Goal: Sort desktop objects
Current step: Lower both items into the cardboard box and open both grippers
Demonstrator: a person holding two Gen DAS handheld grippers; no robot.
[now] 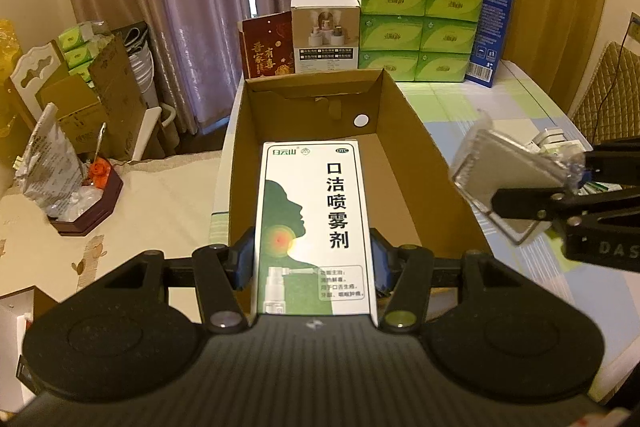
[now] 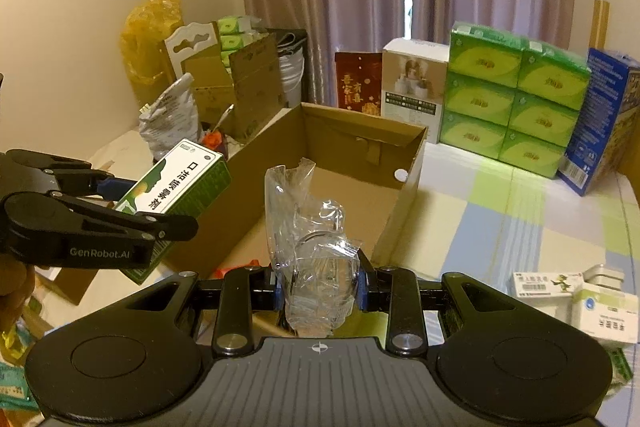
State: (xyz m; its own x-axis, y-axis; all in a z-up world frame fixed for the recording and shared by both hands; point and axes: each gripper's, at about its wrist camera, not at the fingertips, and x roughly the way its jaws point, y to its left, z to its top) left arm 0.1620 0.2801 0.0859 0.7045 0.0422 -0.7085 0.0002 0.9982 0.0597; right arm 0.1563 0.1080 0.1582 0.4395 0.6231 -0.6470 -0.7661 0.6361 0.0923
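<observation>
My left gripper (image 1: 312, 263) is shut on a white and green spray medicine box (image 1: 316, 223), held above the near end of an open cardboard box (image 1: 400, 147). The same medicine box shows in the right wrist view (image 2: 176, 183), at the cardboard box's left wall (image 2: 256, 151). My right gripper (image 2: 318, 287) is shut on a clear plastic packet (image 2: 308, 227) with a flat silvery thing inside. In the left wrist view that packet (image 1: 500, 171) hangs just right of the cardboard box's right wall.
Stacked green tissue packs (image 1: 420, 27), a blue carton (image 1: 490, 27), a white carton (image 1: 324, 31) and a red carton (image 1: 268, 47) stand behind the cardboard box. Small medicine boxes (image 2: 576, 299) lie on the checked tablecloth at right. A dark tray of clutter (image 1: 80, 195) sits at left.
</observation>
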